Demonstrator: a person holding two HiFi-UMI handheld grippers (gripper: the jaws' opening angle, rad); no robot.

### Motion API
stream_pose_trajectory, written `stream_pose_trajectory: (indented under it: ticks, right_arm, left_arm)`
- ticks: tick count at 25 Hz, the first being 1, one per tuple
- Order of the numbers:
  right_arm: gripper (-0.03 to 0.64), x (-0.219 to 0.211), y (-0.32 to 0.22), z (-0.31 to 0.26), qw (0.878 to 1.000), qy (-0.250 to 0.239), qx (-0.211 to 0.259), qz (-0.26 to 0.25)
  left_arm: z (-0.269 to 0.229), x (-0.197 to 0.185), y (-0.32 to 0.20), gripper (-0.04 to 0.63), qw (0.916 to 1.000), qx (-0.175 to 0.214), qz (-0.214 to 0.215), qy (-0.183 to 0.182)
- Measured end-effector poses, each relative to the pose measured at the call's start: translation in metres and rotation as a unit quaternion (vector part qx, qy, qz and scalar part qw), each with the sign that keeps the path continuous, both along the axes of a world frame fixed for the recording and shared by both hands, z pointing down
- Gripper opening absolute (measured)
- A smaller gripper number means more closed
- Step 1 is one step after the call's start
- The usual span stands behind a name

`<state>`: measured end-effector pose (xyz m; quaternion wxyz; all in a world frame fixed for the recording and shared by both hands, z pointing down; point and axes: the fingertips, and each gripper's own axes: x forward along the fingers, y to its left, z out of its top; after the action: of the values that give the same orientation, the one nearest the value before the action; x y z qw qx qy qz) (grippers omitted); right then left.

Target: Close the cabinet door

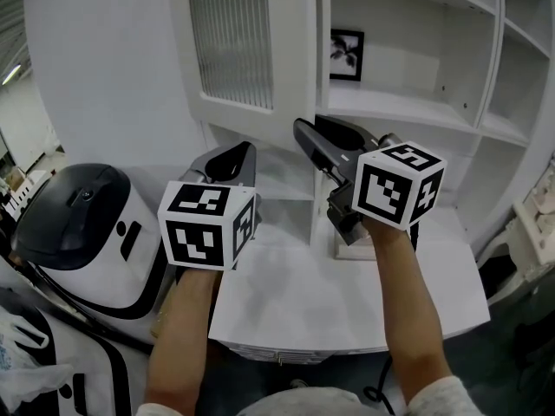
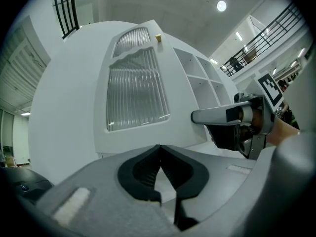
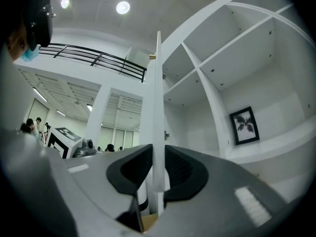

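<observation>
The white cabinet door (image 1: 247,50), with a ribbed glass panel, stands swung out from the cabinet's open shelves (image 1: 408,107). In the right gripper view the door's edge (image 3: 158,98) runs upright between my jaws, and both pads press on it. My right gripper (image 1: 303,130) is shut on that edge at the door's lower right corner. My left gripper (image 1: 245,148) hovers just left of it, below the door's front, apart from it. In the left gripper view the ribbed panel (image 2: 136,88) faces me, my left gripper (image 2: 160,169) is shut and empty, and the right gripper (image 2: 197,116) reaches in from the right.
A framed black picture (image 1: 347,55) hangs inside the cabinet on its back wall. A white machine with a dark top (image 1: 78,224) stands at the left beside my left arm. Beneath both arms lies a white tabletop (image 1: 347,306). More open shelves (image 1: 520,76) extend to the right.
</observation>
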<state>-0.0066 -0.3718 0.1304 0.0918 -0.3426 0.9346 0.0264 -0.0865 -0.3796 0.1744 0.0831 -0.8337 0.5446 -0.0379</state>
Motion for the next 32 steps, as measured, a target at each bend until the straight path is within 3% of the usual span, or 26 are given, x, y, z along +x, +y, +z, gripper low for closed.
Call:
stream_pose_trajectory:
  ticks: [21, 32]
  right_arm:
    - [0.141, 0.032, -0.054, -0.002, 0.992, 0.011, 0.011, 0.127]
    - [0.155, 0.037, -0.077, -0.001, 0.988, 0.006, 0.015, 0.153]
  left_arm:
    - [-0.008, 0.021, -0.041, -0.002, 0.9993, 0.006, 0.036, -0.001]
    - [-0.005, 0.025, -0.061, -0.002, 0.9985, -0.005, 0.052, 0.017]
